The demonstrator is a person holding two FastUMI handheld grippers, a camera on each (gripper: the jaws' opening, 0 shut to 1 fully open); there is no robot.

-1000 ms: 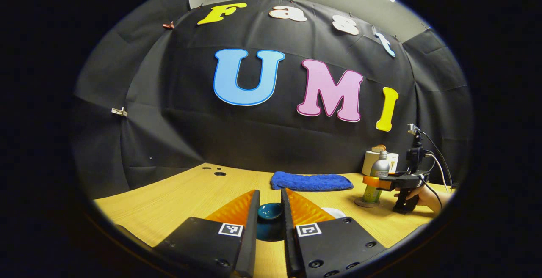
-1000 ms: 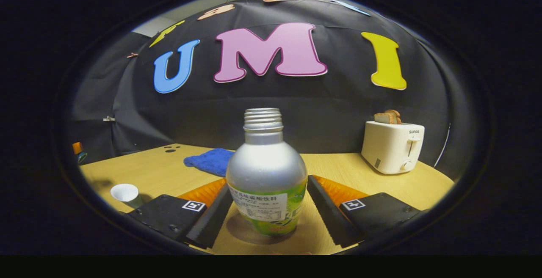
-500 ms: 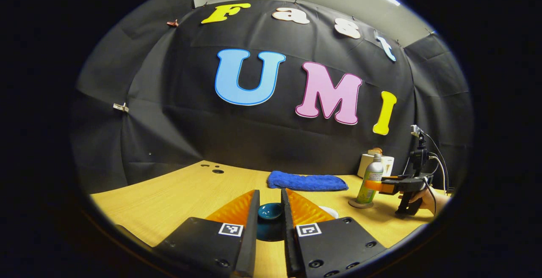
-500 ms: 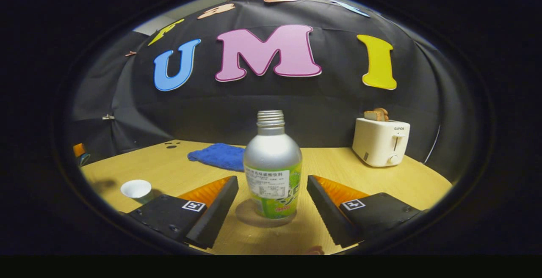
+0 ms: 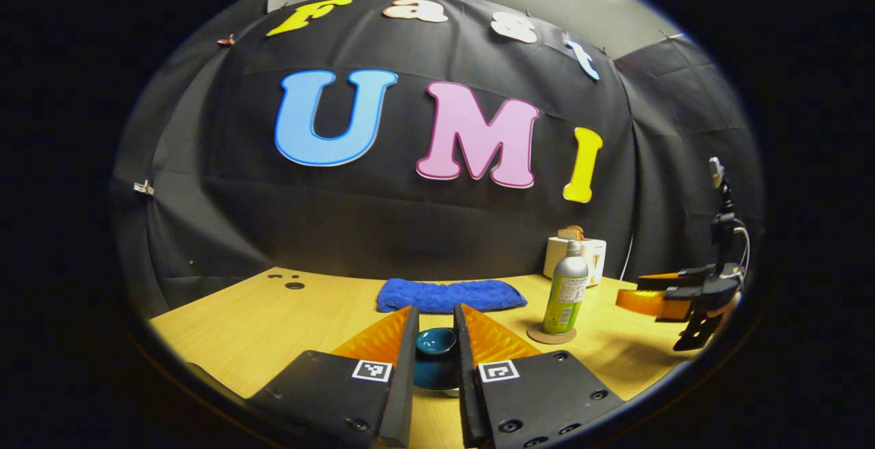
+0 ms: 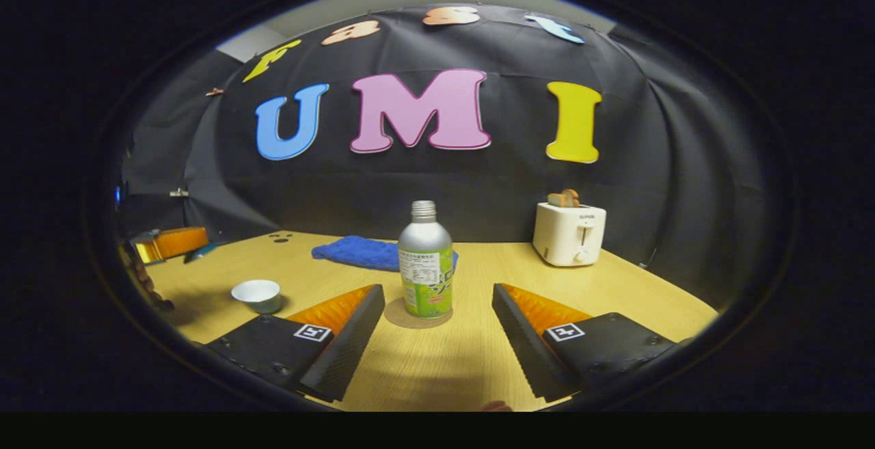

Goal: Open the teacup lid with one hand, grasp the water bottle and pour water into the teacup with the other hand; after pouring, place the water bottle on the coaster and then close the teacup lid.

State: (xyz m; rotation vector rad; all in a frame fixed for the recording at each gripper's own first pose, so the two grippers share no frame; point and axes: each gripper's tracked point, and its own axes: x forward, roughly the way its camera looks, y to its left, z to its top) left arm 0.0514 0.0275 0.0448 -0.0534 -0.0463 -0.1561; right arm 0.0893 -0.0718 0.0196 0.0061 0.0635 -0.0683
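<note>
Left gripper view: the left tool (image 5: 436,346) is clenched on one dark teal teacup lid (image 5: 436,341), both fingers pressed against its sides above the table (image 5: 273,319). Beyond, one water bottle (image 5: 566,288) stands upright on one round coaster (image 5: 551,335), with the right tool (image 5: 649,298) off to its side, apart from it. One blue towel (image 5: 451,294) lies farther back.

In the right gripper view, the right tool (image 6: 437,333) is released, its fingers spread wide and touching nothing. One uncovered teacup (image 6: 256,294) sits to the left of the bottle. One white toaster (image 6: 569,234) with bread in it stands near the wall.
</note>
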